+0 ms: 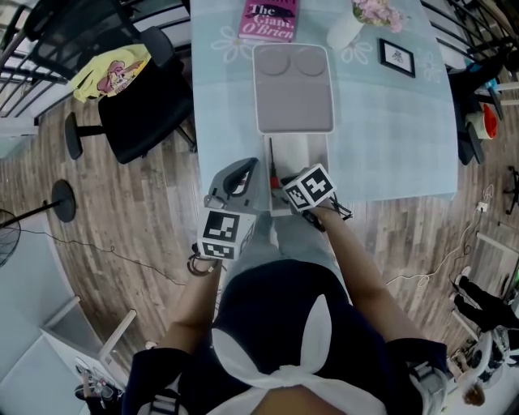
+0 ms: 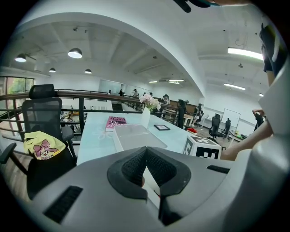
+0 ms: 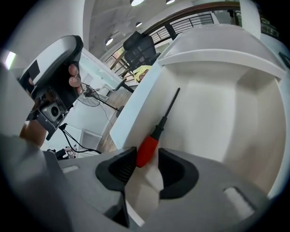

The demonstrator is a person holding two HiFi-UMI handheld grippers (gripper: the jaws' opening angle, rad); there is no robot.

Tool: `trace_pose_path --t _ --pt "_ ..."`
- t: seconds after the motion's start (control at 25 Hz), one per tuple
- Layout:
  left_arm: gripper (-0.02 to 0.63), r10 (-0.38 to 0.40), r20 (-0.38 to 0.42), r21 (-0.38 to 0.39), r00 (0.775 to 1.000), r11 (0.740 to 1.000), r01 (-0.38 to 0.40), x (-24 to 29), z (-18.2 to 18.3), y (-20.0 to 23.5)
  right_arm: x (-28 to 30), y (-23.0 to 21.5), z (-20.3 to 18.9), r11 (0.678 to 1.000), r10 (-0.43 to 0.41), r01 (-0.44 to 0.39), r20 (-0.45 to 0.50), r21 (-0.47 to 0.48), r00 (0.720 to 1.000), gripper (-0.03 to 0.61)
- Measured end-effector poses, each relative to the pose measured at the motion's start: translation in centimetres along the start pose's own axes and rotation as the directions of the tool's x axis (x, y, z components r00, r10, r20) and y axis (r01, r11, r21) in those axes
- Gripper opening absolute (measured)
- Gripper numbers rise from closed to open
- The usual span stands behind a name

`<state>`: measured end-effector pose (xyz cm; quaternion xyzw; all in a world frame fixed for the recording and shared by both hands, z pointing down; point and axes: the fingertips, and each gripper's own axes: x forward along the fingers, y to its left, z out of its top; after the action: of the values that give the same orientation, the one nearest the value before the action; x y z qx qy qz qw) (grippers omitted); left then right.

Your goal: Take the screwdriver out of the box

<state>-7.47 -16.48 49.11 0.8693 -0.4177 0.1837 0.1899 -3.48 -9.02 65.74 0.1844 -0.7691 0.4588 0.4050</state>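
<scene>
Red-handled screwdriver [image 3: 149, 147] is flanked, ungrasped, by the right gripper's [image 3: 147, 153] parted jaws inside the box [image 3: 217, 113]; left gripper's [image 2: 146, 148] jaws are clenched.

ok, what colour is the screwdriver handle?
Red screwdriver handle, black shaft; shows best in the right gripper view.

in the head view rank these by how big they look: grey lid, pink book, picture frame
1. grey lid
2. pink book, with its top cut off by the picture's edge
3. picture frame, clearly the smallest

One screwdriver [image 3: 156, 131], one box [image 1: 310, 158] (plus one lid [image 1: 293, 89]), one book [image 1: 268, 18].
</scene>
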Motion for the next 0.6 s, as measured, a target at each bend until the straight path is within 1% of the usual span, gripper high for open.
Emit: trace_pose_path --t 0.12,0.32,0.52,0.6 --pt "0.017 0.0 -0.002 -0.001 1.0 1.0 0.0 0.1 0.2 0.2 0.3 0.1 0.1 1.0 0.025 -0.025 -0.012 0.009 1.0 0.123" --pt "0.017 0.012 0.004 0.005 1.0 1.0 -0.012 0.4 0.2 0.7 0.2 0.2 0.2 0.998 0.055 -0.055 -0.02 0.041 0.998 0.1" --pt "0.017 0.013 0.009 0.006 1.0 1.0 -0.013 0.6 0.2 0.7 -0.5 -0.6 -0.1 0.998 0.024 -0.022 -0.023 0.052 0.999 0.087" --pt "0.017 0.012 0.009 0.004 1.0 1.0 -0.012 0.6 0.2 0.7 -0.9 -1.0 -0.1 0.998 0.004 -0.003 -0.02 0.056 1.0 0.069"
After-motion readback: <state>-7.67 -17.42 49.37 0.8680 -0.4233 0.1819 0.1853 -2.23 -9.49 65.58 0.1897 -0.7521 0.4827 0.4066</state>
